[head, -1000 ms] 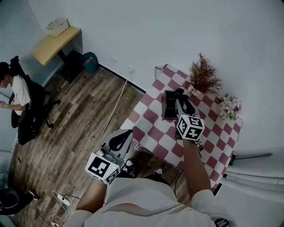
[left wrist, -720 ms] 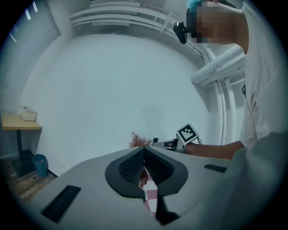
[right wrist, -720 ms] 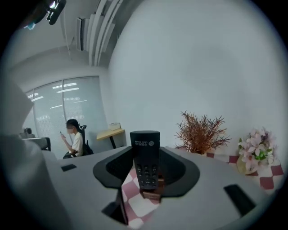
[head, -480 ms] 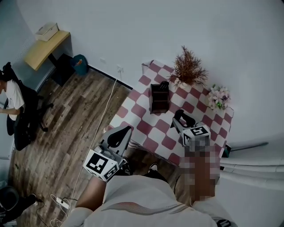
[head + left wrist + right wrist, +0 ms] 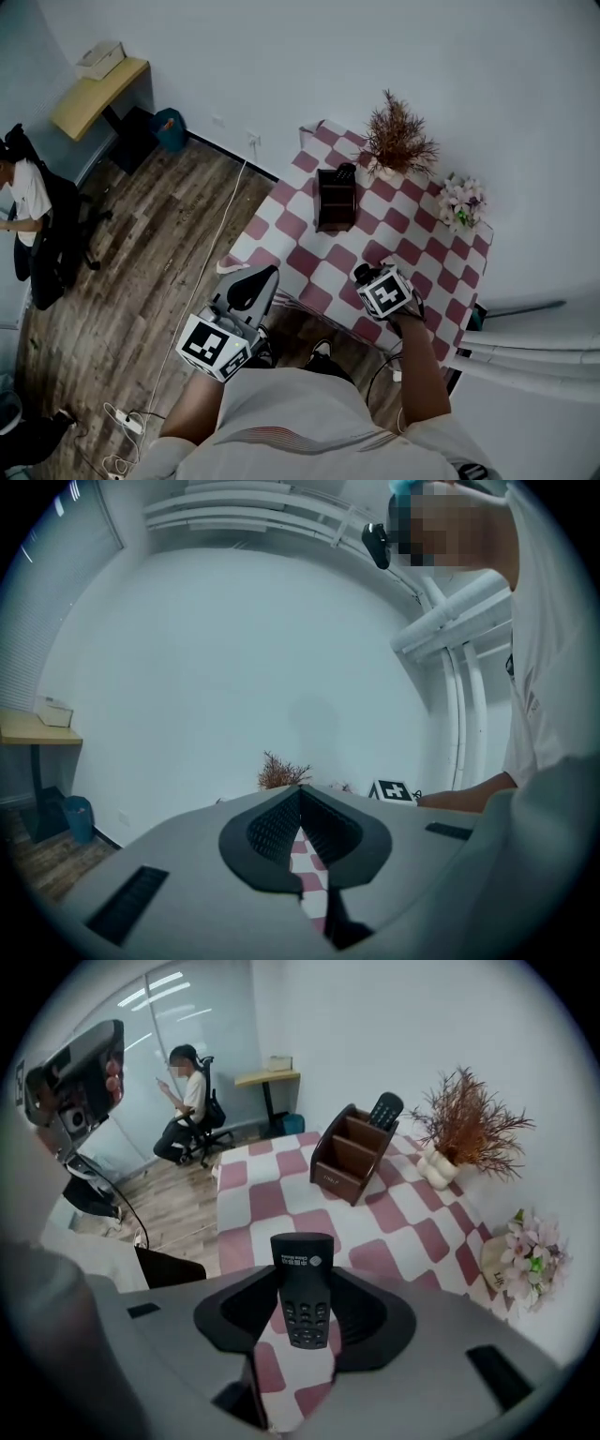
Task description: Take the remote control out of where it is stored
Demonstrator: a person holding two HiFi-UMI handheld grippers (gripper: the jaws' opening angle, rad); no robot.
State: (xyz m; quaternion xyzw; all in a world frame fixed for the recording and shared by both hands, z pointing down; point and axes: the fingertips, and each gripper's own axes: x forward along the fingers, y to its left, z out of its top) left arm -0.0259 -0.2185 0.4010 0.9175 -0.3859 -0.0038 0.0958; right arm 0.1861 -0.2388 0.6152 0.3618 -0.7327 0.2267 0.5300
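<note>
The remote control (image 5: 303,1290) looks like matt black plastic, its keys slightly shinier (rubbery, perhaps). The right gripper (image 5: 305,1271) clamped on it has smooth grey plastic shells and black ribbed pads (image 5: 361,1324). Beneath lies a checked tablecloth (image 5: 281,1194) of soft woven cloth. At one o'clock stands a dark, satin-finished wooden organiser (image 5: 352,1152), and at ten o'clock a grainy wood-plank floor (image 5: 178,1199).

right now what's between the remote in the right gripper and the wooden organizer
Only bare checkered tablecloth lies between the remote and the wooden organizer, seen in the right gripper view.
</note>
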